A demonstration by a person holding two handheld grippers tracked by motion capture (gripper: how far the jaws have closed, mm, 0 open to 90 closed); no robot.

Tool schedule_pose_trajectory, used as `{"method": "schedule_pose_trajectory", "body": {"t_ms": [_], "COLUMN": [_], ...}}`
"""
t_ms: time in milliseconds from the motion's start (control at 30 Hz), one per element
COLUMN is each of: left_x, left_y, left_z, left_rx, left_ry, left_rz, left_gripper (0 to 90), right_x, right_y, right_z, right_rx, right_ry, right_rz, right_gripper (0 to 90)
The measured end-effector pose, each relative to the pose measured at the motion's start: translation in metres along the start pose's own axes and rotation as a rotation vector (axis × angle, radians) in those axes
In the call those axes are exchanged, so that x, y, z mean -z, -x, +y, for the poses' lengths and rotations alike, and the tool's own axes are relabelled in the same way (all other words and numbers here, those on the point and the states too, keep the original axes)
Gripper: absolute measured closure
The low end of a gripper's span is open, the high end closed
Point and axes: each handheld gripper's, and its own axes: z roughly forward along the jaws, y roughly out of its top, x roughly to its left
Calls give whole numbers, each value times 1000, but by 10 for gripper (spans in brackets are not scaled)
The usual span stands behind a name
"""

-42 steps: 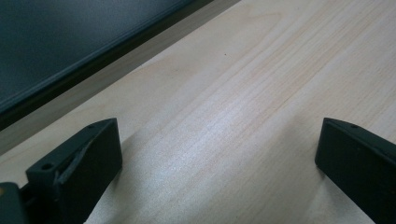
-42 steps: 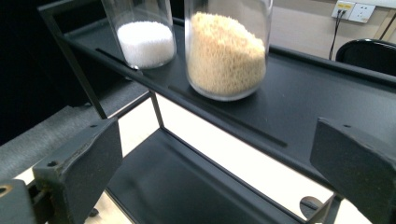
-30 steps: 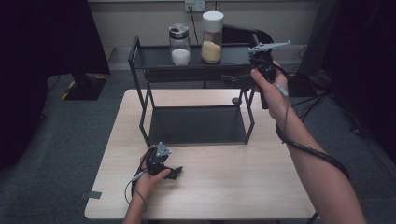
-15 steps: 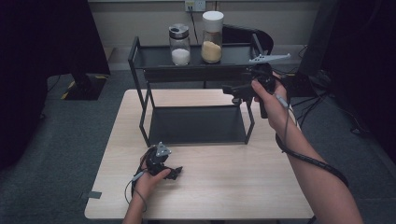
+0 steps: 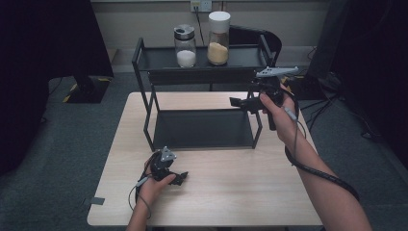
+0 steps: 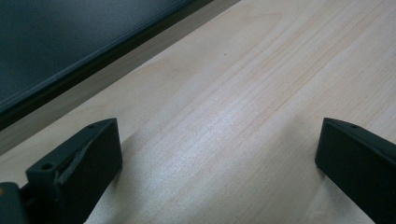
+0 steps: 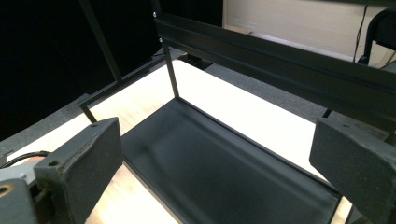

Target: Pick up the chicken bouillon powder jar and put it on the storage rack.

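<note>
A black two-tier wire rack [image 5: 144, 72] stands at the back of the wooden table [image 5: 231, 192]. On its top shelf are a glass jar of white grains [image 5: 185, 46] and a taller white-lidded jar of yellow grains [image 5: 218, 37]. My right gripper [image 5: 236, 102] hangs open at the rack's right end, its jaws pointing left over the bare lower shelf [image 5: 202, 129]. In the right gripper view my right gripper [image 7: 215, 135] holds nothing, with the lower shelf [image 7: 224, 168] beyond. My left gripper [image 5: 179, 179] rests open on the table in front of the rack, and it [image 6: 218, 135] is empty.
A black chair [image 5: 255, 38] stands behind the rack. Dark equipment and cables [image 5: 337, 82] lie on the floor to the right. The rack's top rail [image 7: 280, 58] crosses above the right gripper's jaws. The lower shelf's edge [image 6: 93, 56] lies just ahead of the left gripper.
My right gripper has come down from beside the top shelf to the level between the shelves, nearer the rack's right end. The left gripper has stayed put.
</note>
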Motion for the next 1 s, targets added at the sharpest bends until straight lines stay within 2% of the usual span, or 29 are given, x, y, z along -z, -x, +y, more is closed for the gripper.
{"method": "schedule_pose_trajectory", "body": {"t_ms": [1000], "left_x": [0], "left_y": [0], "left_z": [0], "left_rx": [-3], "left_ry": [-2], "left_rz": [0], "left_gripper": [0], "right_x": [9], "right_y": [13], "right_z": [-52], "right_rx": [-40], "right_ry": [-30], "right_rz": [19], "right_gripper": [17]}}
